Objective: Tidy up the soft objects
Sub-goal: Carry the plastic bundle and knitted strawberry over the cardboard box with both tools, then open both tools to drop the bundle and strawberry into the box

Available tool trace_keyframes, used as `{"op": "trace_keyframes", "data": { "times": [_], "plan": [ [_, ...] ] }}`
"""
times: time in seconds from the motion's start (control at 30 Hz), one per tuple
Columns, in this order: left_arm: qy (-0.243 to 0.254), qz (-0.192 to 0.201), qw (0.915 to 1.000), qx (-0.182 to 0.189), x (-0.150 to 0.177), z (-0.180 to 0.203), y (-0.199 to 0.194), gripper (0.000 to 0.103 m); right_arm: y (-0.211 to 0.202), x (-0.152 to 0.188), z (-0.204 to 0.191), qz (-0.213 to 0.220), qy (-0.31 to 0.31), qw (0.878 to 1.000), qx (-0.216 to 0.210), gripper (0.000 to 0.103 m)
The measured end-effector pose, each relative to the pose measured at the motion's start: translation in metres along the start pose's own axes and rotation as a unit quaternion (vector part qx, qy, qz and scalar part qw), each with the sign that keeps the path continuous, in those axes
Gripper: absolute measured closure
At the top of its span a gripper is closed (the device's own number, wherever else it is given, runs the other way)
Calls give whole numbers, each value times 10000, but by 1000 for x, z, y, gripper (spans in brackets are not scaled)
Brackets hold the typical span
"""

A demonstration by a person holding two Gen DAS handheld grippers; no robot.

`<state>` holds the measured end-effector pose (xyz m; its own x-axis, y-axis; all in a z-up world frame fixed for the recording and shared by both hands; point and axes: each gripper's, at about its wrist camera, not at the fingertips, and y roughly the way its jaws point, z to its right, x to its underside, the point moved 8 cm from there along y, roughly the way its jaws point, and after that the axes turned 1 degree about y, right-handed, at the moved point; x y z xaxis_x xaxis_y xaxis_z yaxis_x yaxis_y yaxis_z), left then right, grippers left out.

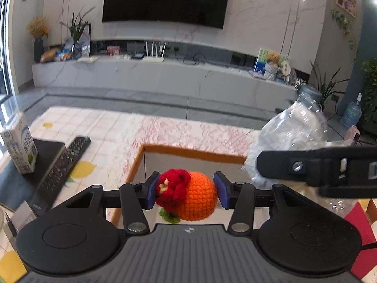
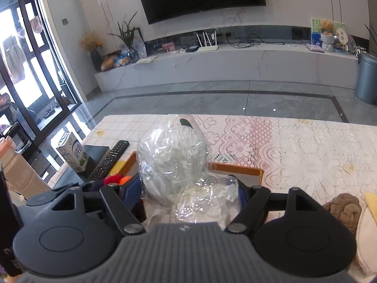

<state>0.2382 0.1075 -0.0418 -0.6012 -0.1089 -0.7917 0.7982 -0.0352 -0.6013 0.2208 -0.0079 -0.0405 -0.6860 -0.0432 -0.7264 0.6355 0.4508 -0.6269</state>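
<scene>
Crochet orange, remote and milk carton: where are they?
crochet orange (image 1: 199,195), left wrist view, on its orange body.
remote (image 1: 62,165), left wrist view, on its buttons.
milk carton (image 1: 20,146), left wrist view, on its front.

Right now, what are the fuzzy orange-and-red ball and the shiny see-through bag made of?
The orange-and-red crocheted ball looks like yarn: looped stitches show, and the surface is matte. The crinkly clear bag looks like thin plastic film: glossy glints and creases, with something pale inside. What that is, I cannot tell.
</scene>
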Motion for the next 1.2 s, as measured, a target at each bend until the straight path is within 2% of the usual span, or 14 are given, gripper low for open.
{"op": "trace_keyframes", "data": {
  "times": [0.17,0.2,0.23,0.3,0.4,0.57,0.73,0.87,0.93,1.03,1.2],
  "plan": [
    [-109,-176,9992,-342,7,-7,7,45,-1,-4,4,-51,-154,9998,127,28],
    [-174,-207,9987,-421,7,-10,7,41,-1,-5,6,-67,-154,9998,124,28],
    [-265,-238,9984,-449,8,-12,6,31,-2,-4,7,-81,-151,9998,134,28],
    [-476,-252,9977,-400,8,-15,4,20,3,-7,13,-145,-165,9996,176,28],
    [-626,-237,9971,-364,7,-18,-2,15,4,-8,12,-180,-234,9994,202,28],
    [-352,-105,9982,-478,-1,-12,-17,14,-7,-11,9,-223,-298,9992,112,28],
    [-148,68,9985,-527,-10,-5,-39,13,-45,-24,2,-57,-384,9992,75,28],
    [276,137,9945,-1001,-10,-7,-51,12,-71,-37,-18,68,-309,9991,-277,28],
    [186,101,9927,-1190,-10,-17,-57,12,-77,-41,-29,93,-339,9988,-347,28],
    [-343,171,9924,-1170,-11,-43,-65,12,-72,-45,-47,35,-515,9981,-341,28],
    [-747,129,9824,-1708,-8,-91,-69,12,-15,-34,-57,-340,-504,9981,-60,28]
  ]
}}
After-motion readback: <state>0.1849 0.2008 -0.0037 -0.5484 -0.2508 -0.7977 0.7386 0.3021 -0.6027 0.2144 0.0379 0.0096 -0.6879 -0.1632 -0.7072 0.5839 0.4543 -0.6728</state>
